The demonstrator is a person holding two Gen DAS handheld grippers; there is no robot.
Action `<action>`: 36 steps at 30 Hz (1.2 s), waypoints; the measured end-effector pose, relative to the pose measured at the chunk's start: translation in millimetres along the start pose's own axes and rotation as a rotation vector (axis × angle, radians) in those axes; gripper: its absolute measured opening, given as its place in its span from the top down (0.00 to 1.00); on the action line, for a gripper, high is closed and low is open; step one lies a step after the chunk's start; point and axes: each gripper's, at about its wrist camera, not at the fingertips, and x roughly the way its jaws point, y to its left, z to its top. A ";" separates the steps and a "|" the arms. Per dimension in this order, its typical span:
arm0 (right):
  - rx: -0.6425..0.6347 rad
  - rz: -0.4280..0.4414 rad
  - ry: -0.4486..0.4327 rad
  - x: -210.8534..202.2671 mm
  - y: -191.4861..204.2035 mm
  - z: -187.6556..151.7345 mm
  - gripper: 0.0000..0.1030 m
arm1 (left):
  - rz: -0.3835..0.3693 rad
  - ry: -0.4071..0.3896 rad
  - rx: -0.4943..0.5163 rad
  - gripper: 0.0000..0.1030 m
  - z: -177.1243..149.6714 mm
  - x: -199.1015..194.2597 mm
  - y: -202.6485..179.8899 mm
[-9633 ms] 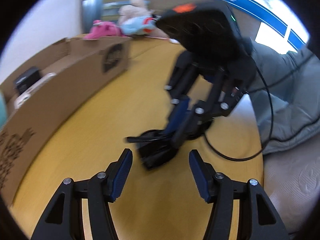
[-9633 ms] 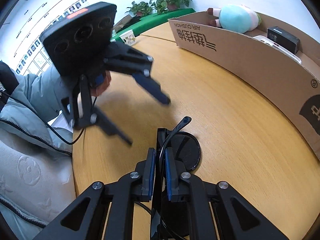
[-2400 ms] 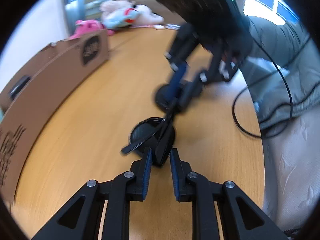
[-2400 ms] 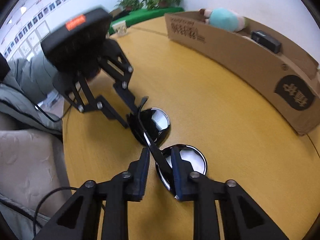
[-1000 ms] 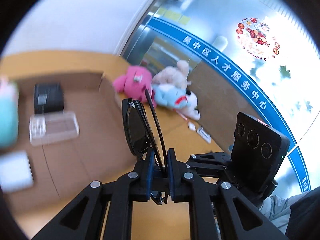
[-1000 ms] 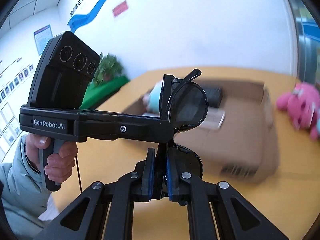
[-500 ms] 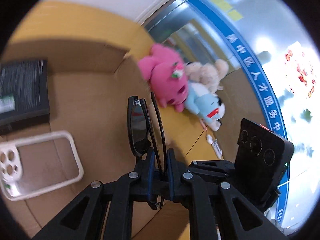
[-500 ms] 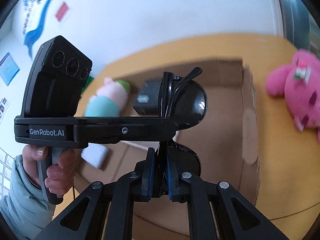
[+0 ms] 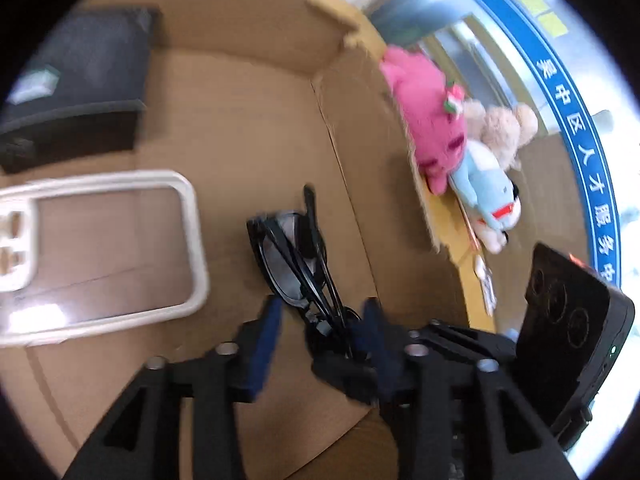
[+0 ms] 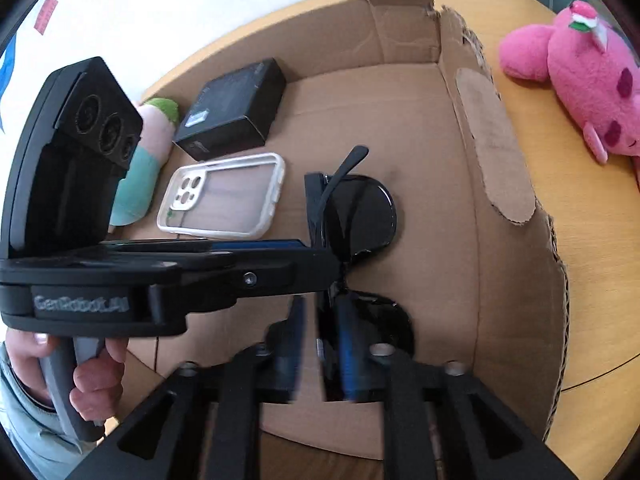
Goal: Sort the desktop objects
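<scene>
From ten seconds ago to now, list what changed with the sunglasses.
The sunglasses went from the wooden tabletop into the cardboard box. Both grippers carried them; the left gripper and right gripper have just been opening, with the frame between their pads. Phone case and black box stayed put.

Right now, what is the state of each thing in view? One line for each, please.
Black folded sunglasses: arms folded, inside the box, between open pads.
Brown cardboard box: open on top.
White-rimmed clear phone case: empty, flat in the box.
Small black carton: closed, in the box.
Left hand-held gripper: open, jaws just opened.
Right hand-held gripper: open, jaws just opened.
</scene>
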 end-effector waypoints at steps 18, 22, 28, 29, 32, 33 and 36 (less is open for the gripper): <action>-0.255 -0.202 -0.668 -49.4 104.1 -119.1 0.00 | 0.778 -0.925 0.287 0.13 -217.5 -160.7 -33.2; -0.215 -0.203 -0.678 -37.5 92.4 -129.9 0.00 | 0.780 -0.856 0.159 0.12 -215.6 -145.1 8.8; -0.231 -0.243 -0.747 -31.6 94.1 -138.1 0.00 | 0.819 -0.876 0.193 0.11 -216.3 -130.9 18.3; -0.229 -0.242 -0.747 -33.2 94.6 -137.6 0.00 | 0.822 -0.875 0.190 0.11 -214.9 -130.5 18.2; -0.228 -0.244 -0.746 -33.1 95.4 -137.6 0.00 | 0.818 -0.871 0.190 0.09 -213.4 -130.4 17.5; -0.228 -0.245 -0.746 -33.1 95.4 -138.0 0.00 | 0.817 -0.872 0.192 0.09 -216.2 -130.9 17.9; -0.229 -0.247 -0.746 -33.9 95.7 -138.3 0.00 | 0.810 -0.868 0.195 0.04 -217.1 -131.5 17.5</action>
